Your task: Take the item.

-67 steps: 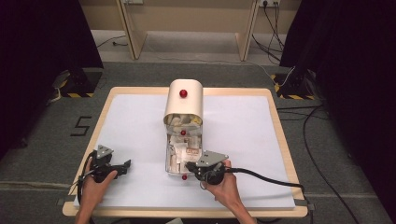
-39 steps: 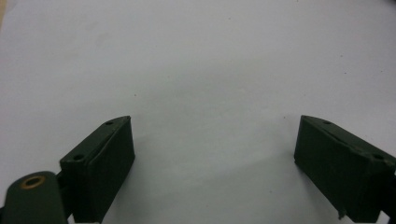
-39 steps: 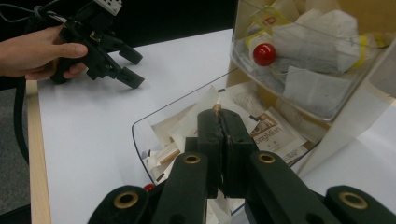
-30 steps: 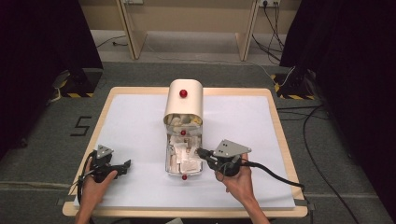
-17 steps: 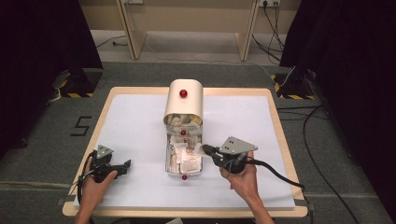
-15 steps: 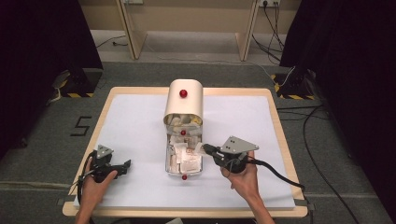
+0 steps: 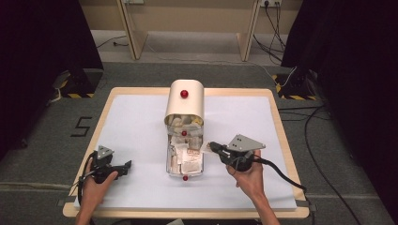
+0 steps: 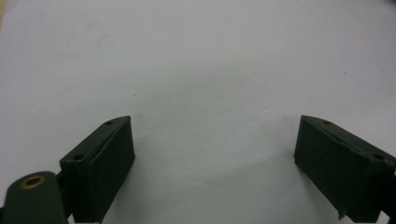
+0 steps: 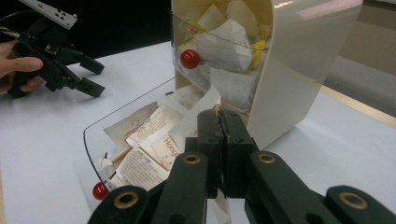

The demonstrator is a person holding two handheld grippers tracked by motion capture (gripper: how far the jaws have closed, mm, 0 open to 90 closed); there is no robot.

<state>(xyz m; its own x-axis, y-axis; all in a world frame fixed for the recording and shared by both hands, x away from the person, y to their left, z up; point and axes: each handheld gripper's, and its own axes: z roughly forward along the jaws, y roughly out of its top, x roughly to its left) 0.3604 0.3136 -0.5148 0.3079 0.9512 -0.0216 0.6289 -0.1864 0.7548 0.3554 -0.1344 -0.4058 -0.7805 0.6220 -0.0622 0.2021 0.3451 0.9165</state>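
Note:
A cream, round-topped box [image 7: 184, 101] stands mid-table with a red knob [image 7: 184, 93] on top. In front of it a clear tray [image 7: 170, 164] lies pulled out, full of paper sachets [image 7: 187, 157]. My right gripper [image 7: 212, 146] hovers at the tray's right rim. Seen in the right gripper view, its jaws [image 9: 223, 116] are shut on a white paper sachet [image 9: 221, 207] that hangs below them, with the box [image 9: 299, 70] and the tray [image 9: 93, 135] just beyond. My left gripper [image 7: 126, 166] rests open on the white table surface at the front left, nothing between its pads [image 8: 112, 154].
A white sheet [image 7: 136, 126] covers the wooden table, with bare room on both sides of the box. The tray has a small red knob [image 7: 185, 178] at its front end. A cable [image 7: 281, 173] trails right from my right gripper. The left gripper [image 9: 88, 77] shows across the tray.
My right gripper has moved from the tray's front knob to the right and farther back, to the tray's right rim. The left gripper has stayed put.

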